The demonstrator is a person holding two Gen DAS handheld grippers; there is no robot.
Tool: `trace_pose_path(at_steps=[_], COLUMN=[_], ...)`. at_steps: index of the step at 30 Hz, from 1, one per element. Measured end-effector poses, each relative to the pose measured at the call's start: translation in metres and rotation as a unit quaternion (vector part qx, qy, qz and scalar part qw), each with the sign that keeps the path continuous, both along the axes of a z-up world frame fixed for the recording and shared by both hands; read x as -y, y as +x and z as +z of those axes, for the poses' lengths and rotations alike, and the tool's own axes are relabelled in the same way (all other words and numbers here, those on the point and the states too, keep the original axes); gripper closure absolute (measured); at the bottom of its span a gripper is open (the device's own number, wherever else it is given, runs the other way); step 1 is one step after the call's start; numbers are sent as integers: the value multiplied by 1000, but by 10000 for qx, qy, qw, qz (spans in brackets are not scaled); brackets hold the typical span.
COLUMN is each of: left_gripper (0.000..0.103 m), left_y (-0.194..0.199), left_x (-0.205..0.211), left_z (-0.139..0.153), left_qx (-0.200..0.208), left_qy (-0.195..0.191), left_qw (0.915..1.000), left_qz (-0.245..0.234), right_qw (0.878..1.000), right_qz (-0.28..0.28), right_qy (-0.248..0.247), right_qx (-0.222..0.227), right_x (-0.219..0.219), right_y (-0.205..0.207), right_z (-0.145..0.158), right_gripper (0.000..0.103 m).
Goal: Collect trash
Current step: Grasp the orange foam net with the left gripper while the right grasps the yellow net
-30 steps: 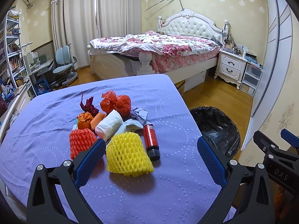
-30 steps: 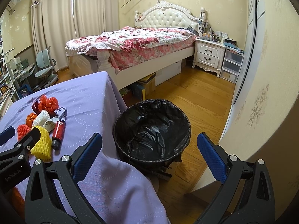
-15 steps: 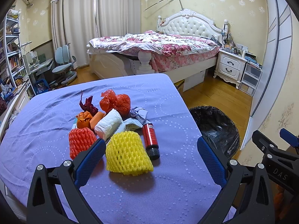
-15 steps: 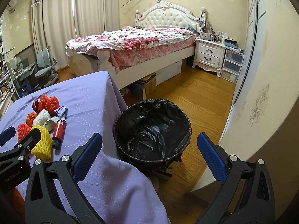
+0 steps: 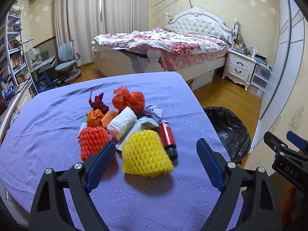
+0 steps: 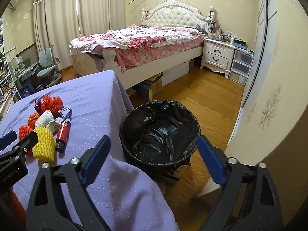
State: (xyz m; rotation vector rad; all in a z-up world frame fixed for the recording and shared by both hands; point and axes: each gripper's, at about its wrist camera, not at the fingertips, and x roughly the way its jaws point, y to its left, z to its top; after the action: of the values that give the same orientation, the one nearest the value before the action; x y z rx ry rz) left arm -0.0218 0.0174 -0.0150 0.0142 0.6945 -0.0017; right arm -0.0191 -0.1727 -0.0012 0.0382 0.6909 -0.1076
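Observation:
A pile of trash lies on the purple-clothed table (image 5: 48, 154): a yellow foam net (image 5: 146, 155), an orange foam net (image 5: 93, 141), a red bottle (image 5: 167, 137), a white paper wad (image 5: 122, 124), a red plastic bag (image 5: 129, 100) and smaller scraps. My left gripper (image 5: 156, 162) is open and empty, just in front of the yellow net. My right gripper (image 6: 154, 159) is open and empty, above the table's right edge, facing the black-lined trash bin (image 6: 159, 130) on the floor. The pile also shows in the right wrist view (image 6: 44, 144).
The bin (image 5: 229, 132) stands on the wooden floor right of the table. A bed (image 5: 163, 46) and a white nightstand (image 5: 240, 67) are behind. A desk chair (image 5: 67, 63) and shelves stand at the left. A wall (image 6: 269, 96) is close on the right.
The left gripper has drifted slightly toward the pile. The right gripper has barely moved. Both stay open.

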Motion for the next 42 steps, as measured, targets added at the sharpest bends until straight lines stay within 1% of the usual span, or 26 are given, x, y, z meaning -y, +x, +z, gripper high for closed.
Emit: trace_pose_path(at_steps=[6, 8, 14, 17, 25, 27, 29, 30, 31, 32, 35, 42], left_gripper=[20, 20, 20, 20, 20, 29, 43, 47, 53, 55, 58, 58], left_y=[-6, -9, -5, 1, 19, 22, 26, 26, 26, 25, 17, -5], left_x=[-31, -43, -78, -90, -95, -96, -98, -99, -100, -101, -104, -120], left_z=[0, -3, -6, -10, -20, -25, -29, -31, -32, -32, -28, -15], left_qx=[-91, -164, -376, -461, -638, -718, -820, -854, -854, -840, -744, -609], left_qy=[-44, -77, -184, -229, -295, -330, -475, -534, -537, -515, -529, -569], left_qw=[9994, 9988, 9963, 9953, 9945, 9942, 9937, 9933, 9933, 9935, 9944, 9948], left_qz=[326, 455, 753, 821, 771, 736, 599, 563, 564, 574, 531, 594], right_qw=[9999, 9996, 9979, 9972, 9953, 9951, 9948, 9946, 9943, 9942, 9935, 9908], right_qz=[159, 264, 590, 688, 846, 869, 898, 917, 939, 953, 1019, 1292], right_qy=[37, 60, 127, 129, 172, 155, 144, 140, 138, 136, 112, 129], right_qx=[-50, -85, -222, -249, -429, -448, -460, -468, -476, -479, -491, -384], right_x=[-14, -21, -45, -54, -67, -70, -72, -73, -75, -77, -83, -104], right_y=[7, 9, 19, 21, 31, 33, 34, 35, 35, 35, 36, 28], right_z=[-2, -5, -11, -13, -20, -20, -21, -21, -22, -22, -22, -11], right_gripper=[20, 26, 26, 26, 26, 26, 26, 26, 26, 26, 26, 26])
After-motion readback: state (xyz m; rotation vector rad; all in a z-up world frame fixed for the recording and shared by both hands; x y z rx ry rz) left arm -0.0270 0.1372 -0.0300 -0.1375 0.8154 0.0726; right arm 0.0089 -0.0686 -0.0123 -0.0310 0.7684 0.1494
